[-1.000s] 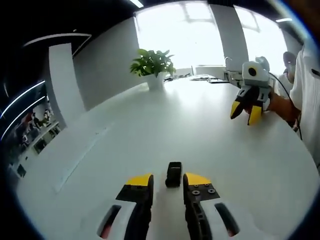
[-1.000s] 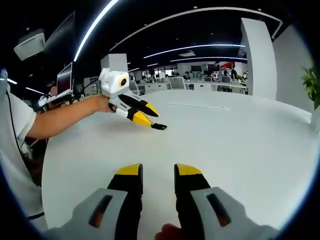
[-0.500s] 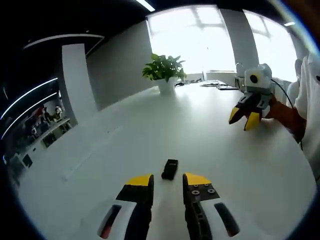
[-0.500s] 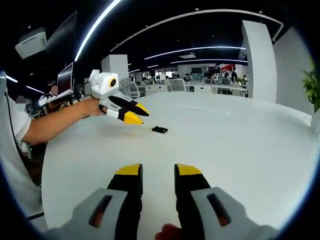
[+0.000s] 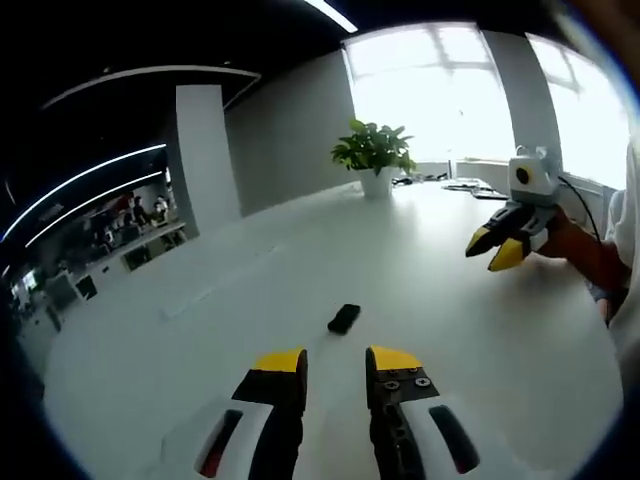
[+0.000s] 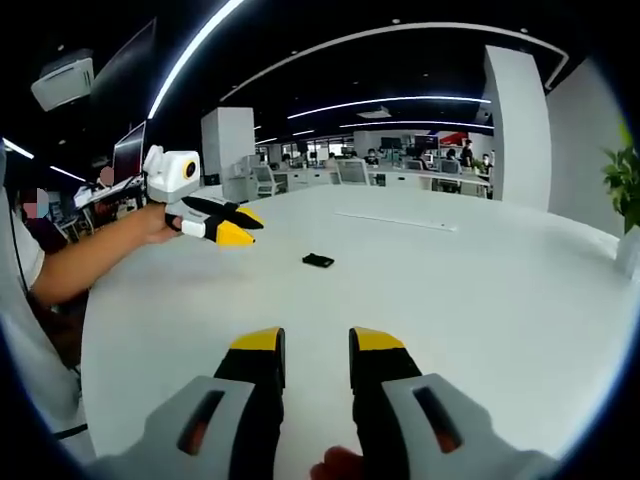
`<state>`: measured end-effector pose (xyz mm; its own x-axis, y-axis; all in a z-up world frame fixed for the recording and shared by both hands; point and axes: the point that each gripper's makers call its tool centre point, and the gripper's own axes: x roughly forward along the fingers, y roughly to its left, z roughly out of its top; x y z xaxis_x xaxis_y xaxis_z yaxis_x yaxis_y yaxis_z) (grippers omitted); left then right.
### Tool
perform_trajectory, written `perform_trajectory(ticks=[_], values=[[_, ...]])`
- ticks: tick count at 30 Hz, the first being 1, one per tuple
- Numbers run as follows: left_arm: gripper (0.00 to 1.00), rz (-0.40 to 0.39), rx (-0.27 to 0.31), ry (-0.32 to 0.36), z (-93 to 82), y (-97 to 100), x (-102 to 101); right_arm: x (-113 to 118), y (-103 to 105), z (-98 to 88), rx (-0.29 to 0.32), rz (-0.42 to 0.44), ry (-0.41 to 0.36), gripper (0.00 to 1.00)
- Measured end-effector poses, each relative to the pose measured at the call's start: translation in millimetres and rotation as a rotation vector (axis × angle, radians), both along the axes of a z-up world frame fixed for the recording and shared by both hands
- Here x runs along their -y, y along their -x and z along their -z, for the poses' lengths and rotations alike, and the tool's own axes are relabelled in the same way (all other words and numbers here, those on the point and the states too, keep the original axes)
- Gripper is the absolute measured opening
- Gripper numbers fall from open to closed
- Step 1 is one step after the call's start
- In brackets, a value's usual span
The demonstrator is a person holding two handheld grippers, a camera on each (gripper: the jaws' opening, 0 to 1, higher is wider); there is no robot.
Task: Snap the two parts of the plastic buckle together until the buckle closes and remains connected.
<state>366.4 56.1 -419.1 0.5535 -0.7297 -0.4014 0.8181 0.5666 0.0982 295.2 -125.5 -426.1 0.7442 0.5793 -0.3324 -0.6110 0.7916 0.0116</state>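
A small black plastic buckle (image 5: 344, 318) lies flat on the white table (image 5: 440, 330) and reads as one dark piece. It rests a short way beyond my left gripper (image 5: 336, 362), whose yellow-tipped jaws stand open with nothing between them. In the right gripper view the buckle (image 6: 318, 261) sits mid-table, far ahead of my right gripper (image 6: 316, 342), which is open and holds nothing. From the right gripper view, the left gripper (image 6: 243, 230) hovers above the table, left of the buckle and apart from it. Across the table, the right gripper (image 5: 495, 250) hangs with jaws parted.
A potted plant (image 5: 375, 152) stands at the far end of the table near bright windows. A person's forearm (image 6: 95, 258) reaches in behind the left gripper. A large grey pillar (image 6: 515, 125) rises beyond the table's edge, with office desks behind.
My left gripper has drawn back and lifted away from the buckle, which stays on the table. The right gripper has hardly moved.
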Motion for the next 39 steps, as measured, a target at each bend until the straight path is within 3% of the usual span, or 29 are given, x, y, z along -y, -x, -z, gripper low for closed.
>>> perform_trajectory(ticks=[7,11,15,19,23,30,39], values=[[0.22,-0.071,0.038,0.059,-11.5,16.4,-15.1,-0.6,0.8,-1.8,0.003,0.010,-0.002,0.24],[0.23,-0.163,0.047,0.085,-15.7,20.2,-30.0,-1.4,3.0,-4.2,0.009,0.013,-0.003,0.24],[0.22,-0.228,0.035,0.104,-12.3,29.8,-39.8,-2.5,7.0,-3.6,0.009,0.016,0.004,0.24],[0.23,-0.243,0.037,0.123,-8.6,43.9,-44.6,-3.6,12.0,-3.1,0.010,0.018,0.010,0.24],[0.23,-0.319,0.034,0.156,-5.2,54.2,-57.0,-4.2,18.5,-1.7,0.008,0.020,0.021,0.24],[0.23,-0.378,0.044,0.154,0.3,72.0,-69.1,-0.5,27.9,-0.8,0.011,0.038,0.029,0.25],[0.23,-0.486,0.056,0.195,-1.0,84.9,-84.9,3.9,39.7,0.9,0.005,0.062,0.030,0.25]])
